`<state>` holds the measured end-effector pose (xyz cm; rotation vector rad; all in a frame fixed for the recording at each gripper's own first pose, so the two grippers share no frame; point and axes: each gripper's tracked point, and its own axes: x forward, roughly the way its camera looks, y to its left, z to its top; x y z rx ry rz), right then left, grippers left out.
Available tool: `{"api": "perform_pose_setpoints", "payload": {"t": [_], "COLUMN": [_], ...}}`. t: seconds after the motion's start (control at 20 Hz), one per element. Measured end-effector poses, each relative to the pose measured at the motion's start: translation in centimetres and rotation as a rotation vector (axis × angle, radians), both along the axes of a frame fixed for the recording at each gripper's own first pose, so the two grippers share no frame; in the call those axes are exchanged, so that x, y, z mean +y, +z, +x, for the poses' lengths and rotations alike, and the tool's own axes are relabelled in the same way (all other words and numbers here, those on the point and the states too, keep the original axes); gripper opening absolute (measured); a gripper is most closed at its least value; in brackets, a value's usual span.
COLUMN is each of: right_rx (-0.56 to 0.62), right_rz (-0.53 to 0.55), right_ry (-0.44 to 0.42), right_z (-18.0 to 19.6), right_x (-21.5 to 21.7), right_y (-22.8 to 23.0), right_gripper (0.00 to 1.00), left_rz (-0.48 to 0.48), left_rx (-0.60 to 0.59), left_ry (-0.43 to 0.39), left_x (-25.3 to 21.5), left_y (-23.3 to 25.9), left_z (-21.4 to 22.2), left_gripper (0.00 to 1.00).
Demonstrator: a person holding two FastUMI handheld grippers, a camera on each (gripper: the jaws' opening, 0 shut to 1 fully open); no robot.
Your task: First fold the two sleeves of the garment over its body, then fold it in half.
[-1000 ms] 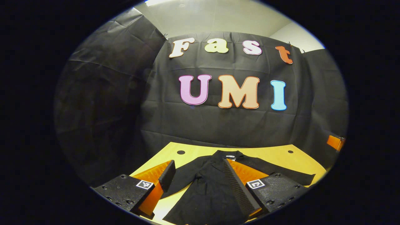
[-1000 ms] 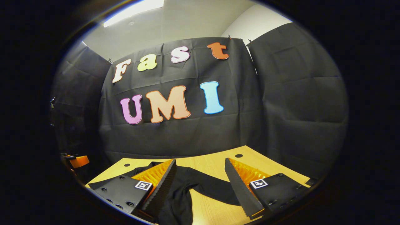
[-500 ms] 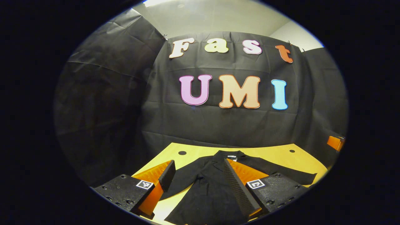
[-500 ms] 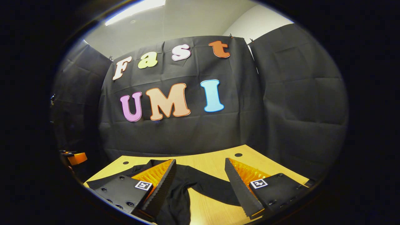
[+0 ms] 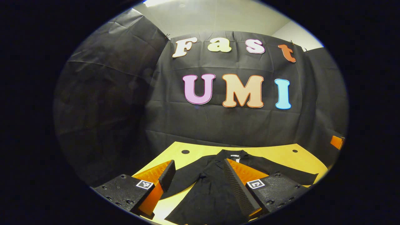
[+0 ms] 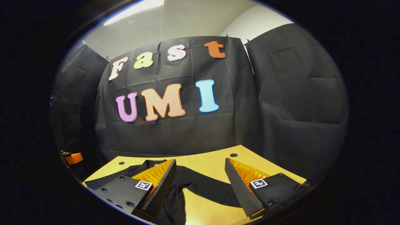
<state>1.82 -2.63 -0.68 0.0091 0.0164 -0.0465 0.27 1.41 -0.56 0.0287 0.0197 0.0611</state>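
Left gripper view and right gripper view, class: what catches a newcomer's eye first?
A black garment lies spread flat on the yellow wooden table, sleeves out to both sides. The left gripper hangs open above it, and the right gripper hangs open over one sleeve.

garment (image 5: 212,193): plain black, small white tag at collar | table (image 6: 206,162): light yellow wood grain, dark round holes | booth wall (image 6: 297,103): black, creased | ceiling (image 5: 218,15): pale grey-white
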Motion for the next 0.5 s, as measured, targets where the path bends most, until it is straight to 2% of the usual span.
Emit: {"api": "perform_pose_setpoints", "payload": {"t": [0.2,0.5], "right_rx": [0.001,0.011], "right_rz": [0.004,0.001], "right_ry": [-0.011,-0.022], "right_z": [0.3,0.5], "right_x": [-0.6,-1.3], "right_y": [-0.2,-0.6], "right_gripper": [0.97,0.95], "left_rz": [0.011,0.013], "left_rx": [-0.003,0.014], "left_ry": [0.023,0.038], "left_x": [0.2,0.6], "left_y": [0.0,-0.4], "left_z": [0.1,0.0], "left_gripper": [0.93,0.93]}}
